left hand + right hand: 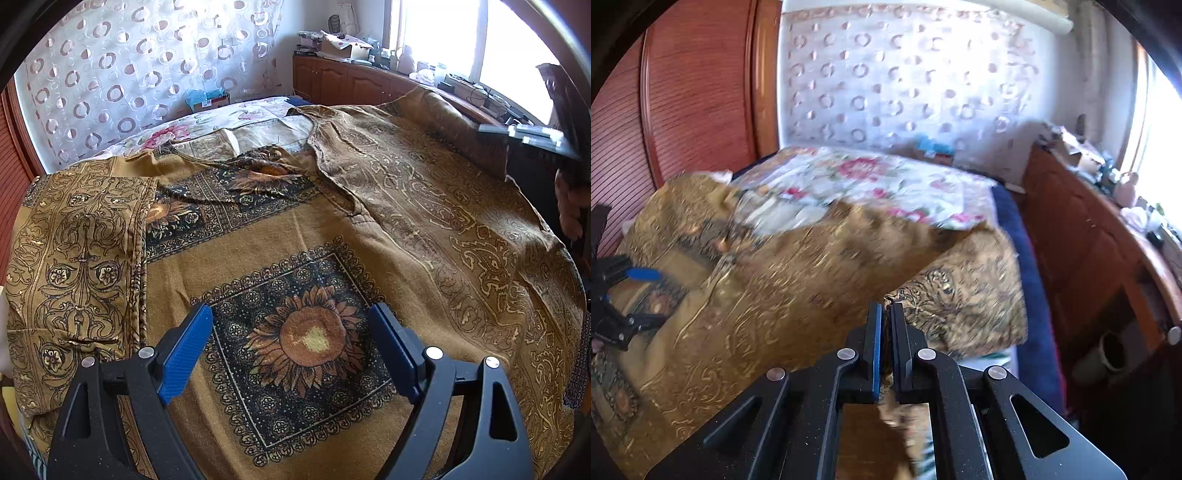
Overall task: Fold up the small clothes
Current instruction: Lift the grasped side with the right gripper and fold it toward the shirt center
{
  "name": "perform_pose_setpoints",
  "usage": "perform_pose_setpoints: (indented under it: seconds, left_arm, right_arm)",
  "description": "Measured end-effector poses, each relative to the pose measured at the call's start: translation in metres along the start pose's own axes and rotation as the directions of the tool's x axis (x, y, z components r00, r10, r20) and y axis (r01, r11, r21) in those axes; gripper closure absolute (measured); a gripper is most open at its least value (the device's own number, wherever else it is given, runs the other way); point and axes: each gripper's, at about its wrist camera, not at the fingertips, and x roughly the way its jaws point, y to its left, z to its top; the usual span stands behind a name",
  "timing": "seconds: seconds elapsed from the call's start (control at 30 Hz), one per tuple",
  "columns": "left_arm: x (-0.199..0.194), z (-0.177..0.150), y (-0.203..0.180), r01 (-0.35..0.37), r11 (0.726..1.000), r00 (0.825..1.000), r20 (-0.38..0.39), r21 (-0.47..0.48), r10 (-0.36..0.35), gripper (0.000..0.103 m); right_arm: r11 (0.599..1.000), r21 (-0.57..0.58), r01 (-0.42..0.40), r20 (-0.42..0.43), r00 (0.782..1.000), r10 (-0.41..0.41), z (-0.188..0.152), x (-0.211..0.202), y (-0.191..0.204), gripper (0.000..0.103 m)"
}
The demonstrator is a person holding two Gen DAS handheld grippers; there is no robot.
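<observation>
A mustard-gold garment point(258, 236) printed with dark sunflower squares and paisley borders lies spread across the bed, neckline away from the person. Its left sleeve is folded in over the body. Its right side is lifted, draping inward.

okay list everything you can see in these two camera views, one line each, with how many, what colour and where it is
Garment: one, mustard-brown with black sunflower squares, spread on the bed; its edge is pinched by the right gripper and lifted.
Bedspread: one, white with pink flowers, beyond the garment.
Curtain: one, white sheer with brown rings, behind the bed.
Cabinet: one, reddish wood, under the window, cluttered top.
Window: one, bright, upper right.
Wardrobe door: one, reddish wood, left of the curtain.
Left hand-held gripper: one, black with blue pads, open above the sunflower print.
Right hand-held gripper: one, black with blue pads, shut on the garment's edge.
</observation>
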Motion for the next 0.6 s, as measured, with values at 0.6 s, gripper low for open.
perform_pose_setpoints:
  seconds: [0.6]
  left_arm:
    - [0.0, 0.0, 0.0, 0.0, 1.0, 1.0, 0.0, 0.0, 0.0, 0.016]
  right_arm:
    - [0.991, 0.131, 0.03, 0.0, 1.0, -0.03, -0.003, -0.011, -0.044, 0.059]
